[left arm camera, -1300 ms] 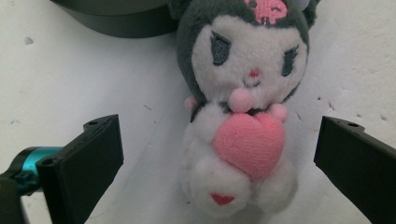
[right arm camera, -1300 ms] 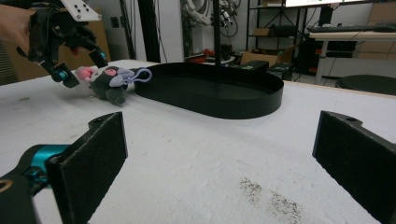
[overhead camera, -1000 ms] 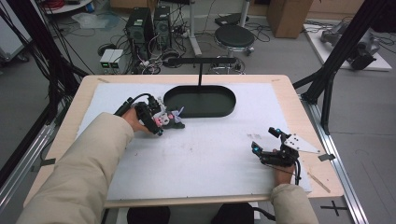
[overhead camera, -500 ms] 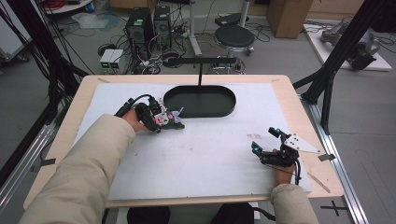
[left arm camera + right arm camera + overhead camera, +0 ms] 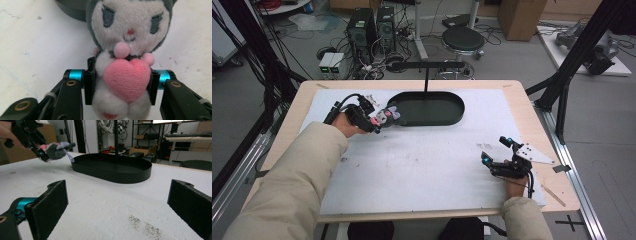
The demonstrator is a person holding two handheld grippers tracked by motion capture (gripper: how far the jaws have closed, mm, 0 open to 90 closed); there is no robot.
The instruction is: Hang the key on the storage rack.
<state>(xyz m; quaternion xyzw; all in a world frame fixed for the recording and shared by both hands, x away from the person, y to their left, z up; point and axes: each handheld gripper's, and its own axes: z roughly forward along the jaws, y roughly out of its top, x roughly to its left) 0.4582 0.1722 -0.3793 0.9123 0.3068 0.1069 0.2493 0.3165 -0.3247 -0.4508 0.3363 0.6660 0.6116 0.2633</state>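
Plush and soft, the toy [image 5: 125, 65] sat squeezed between the two jaws of my left gripper [image 5: 371, 119], which had just been closing on its white body, just behind the pink heart it hugs. From above I could see it lifted a little off the white mat [image 5: 422, 170], at the left near rim of the black oval tray [image 5: 432, 107] that stood at the far middle of the table. In my right gripper's view the toy [image 5: 56, 148] hung clear of the surface, its head pointing toward the tray [image 5: 112, 168]. So the pick-up looked done to me. What seemed left was the short carry over the rim and the release inside, since the tray held nothing yet. My right gripper [image 5: 499, 152] rested on the mat at the near right, jaws wide apart and holding nothing.
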